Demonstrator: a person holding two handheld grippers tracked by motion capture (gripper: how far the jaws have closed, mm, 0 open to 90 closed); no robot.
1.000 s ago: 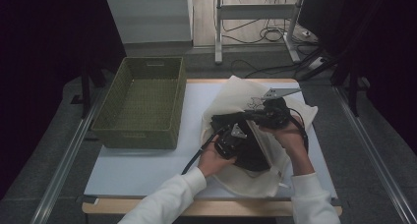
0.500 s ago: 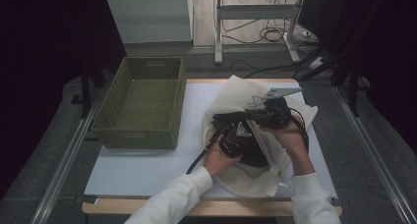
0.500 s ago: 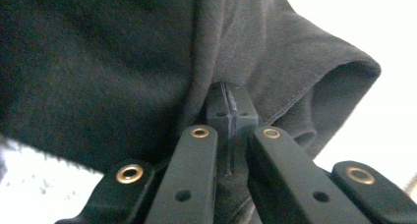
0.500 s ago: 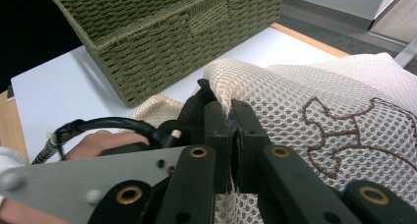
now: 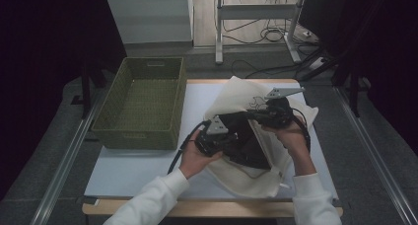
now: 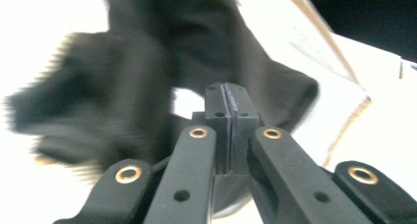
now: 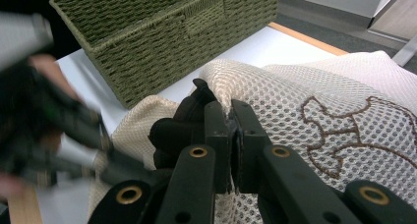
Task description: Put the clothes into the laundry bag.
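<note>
Table (image 5: 148,161): green basket (image 5: 143,104) set at left edge, empty. Mesh bag (image 5: 246,94) spread at right side; its edge is pinched by right gripper (image 7: 231,121), likely to hold the mouth open. Dark garment (image 5: 246,141) lies in the opening. Left gripper (image 6: 227,103) pressed closed, seemingly empty.

Lab recording bay: black curtains (image 5: 44,52), floor cables (image 5: 256,35), metal frame legs (image 5: 217,27).

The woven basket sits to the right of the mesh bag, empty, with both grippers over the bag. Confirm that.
Not quite: the woven basket sits to the left of the mesh bag, as the high view shows. It is empty, and both the left gripper and the right gripper are over the bag.
</note>
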